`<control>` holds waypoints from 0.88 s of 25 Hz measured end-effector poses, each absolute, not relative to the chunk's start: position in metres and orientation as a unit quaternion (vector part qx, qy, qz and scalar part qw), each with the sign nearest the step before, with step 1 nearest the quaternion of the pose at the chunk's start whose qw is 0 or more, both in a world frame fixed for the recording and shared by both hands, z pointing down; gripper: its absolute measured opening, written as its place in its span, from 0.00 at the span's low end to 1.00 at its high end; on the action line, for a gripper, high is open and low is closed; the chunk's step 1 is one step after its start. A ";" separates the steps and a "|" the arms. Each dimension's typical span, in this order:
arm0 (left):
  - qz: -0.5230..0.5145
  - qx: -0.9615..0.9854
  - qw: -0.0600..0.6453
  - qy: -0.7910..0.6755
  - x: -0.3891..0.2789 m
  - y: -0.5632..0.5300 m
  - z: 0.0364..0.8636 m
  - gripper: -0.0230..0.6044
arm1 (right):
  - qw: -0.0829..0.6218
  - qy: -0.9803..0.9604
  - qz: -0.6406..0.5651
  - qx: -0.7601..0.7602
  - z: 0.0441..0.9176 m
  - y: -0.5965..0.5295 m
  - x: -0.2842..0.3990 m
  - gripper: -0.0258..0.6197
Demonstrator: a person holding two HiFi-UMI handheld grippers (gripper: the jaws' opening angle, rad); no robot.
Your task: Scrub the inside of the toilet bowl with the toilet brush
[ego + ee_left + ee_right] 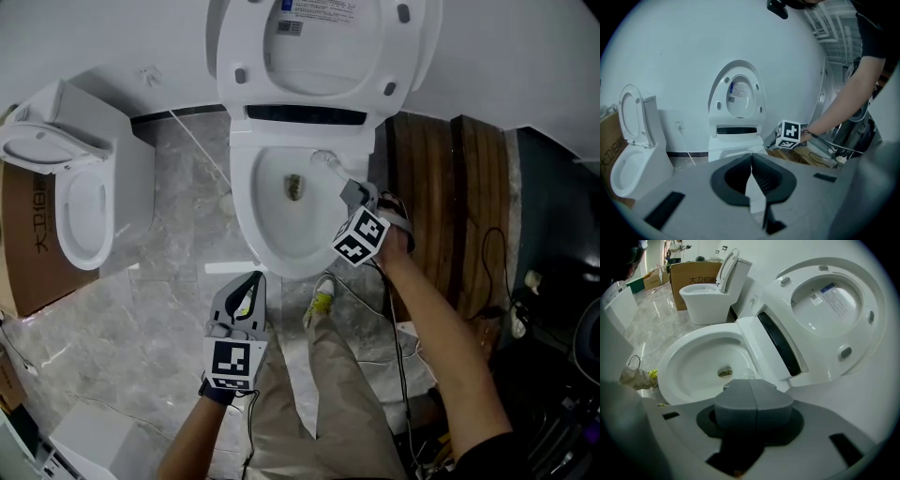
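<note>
- Head view: the toilet bowl (pixel 242 192) sits top centre with its lid (pixel 319 47) flipped up against the wall. There's a bit of brownish gunk (pixel 293 187) down at the drain.
- The right claw (pixel 354 194) hangs over the bowl's right rim. A pale toilet brush (pixel 325 162) runs from it into the upper right of the bowl, head near the inner wall.
- The left claw (pixel 249 286) is well apart from all that, low over the marble floor (pixel 159 309) in front of the bowl, just beside a yellow-green shoe (pixel 322 300).
- A second toilet (pixel 80 202) stands off to the left next to a cardboard box (pixel 23 244), and there's a wooden panel (pixel 441 187) to the right.
- Left gripper view: the jaws are clenched, tips touching, nothing between them. Past them you see the raised lid and the right claw's marker cube (pixel 789 135) at the rim.
- Right gripper view: the jaws are pressed tight together, pointed into the bowl. A small see-through bit pokes out just past the tips, so it looks like it's gripping the brush handle. The gunk sits just beyond it.
</note>
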State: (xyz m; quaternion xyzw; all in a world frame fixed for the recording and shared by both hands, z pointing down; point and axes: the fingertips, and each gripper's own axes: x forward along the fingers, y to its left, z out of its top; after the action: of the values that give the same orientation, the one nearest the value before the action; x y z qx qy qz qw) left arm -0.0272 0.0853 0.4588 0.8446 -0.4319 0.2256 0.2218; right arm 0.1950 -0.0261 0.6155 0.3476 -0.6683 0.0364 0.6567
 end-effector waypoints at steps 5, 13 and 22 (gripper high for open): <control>0.224 0.847 0.223 -0.427 -0.020 0.084 0.456 0.06 | 0.645 -0.667 0.068 0.368 0.614 -0.015 0.208 0.28; 0.225 0.845 0.229 -0.428 -0.027 0.084 0.460 0.06 | 0.647 -0.665 0.068 0.367 0.610 0.011 0.223 0.28; 0.223 0.842 0.235 -0.431 -0.029 0.085 0.461 0.06 | 0.625 -0.651 0.143 0.406 0.607 0.040 0.225 0.27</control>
State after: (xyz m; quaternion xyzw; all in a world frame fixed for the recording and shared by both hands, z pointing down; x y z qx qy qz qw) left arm -0.0290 0.0845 0.4611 0.8422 -0.4309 0.2230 0.2352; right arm 0.2253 0.0397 0.6069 0.4058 -0.6515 0.1426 0.6250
